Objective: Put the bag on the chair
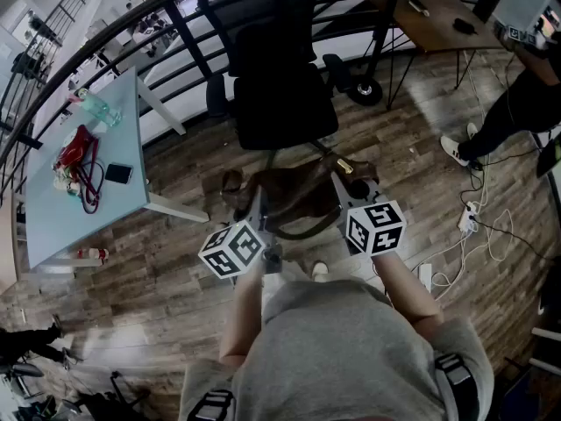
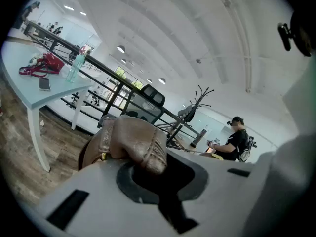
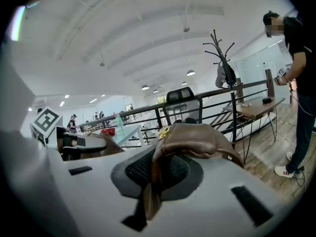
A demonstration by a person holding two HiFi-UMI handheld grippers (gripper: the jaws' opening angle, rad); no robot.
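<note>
A brown leather bag hangs in the air between both grippers, just in front of the black office chair. My left gripper is shut on the bag's left edge, and brown leather bulges out of its jaws. The bag's right edge is pinched by my right gripper, where a leather fold with a gold fitting sits in the jaws. The chair's seat is bare and lies beyond the bag. The bag's strap loops down below it.
A light blue table at the left holds a red pouch, a phone and a bottle. A black railing runs behind the chair. A wooden desk stands at the back right, with a person beside it. White cables lie on the floor.
</note>
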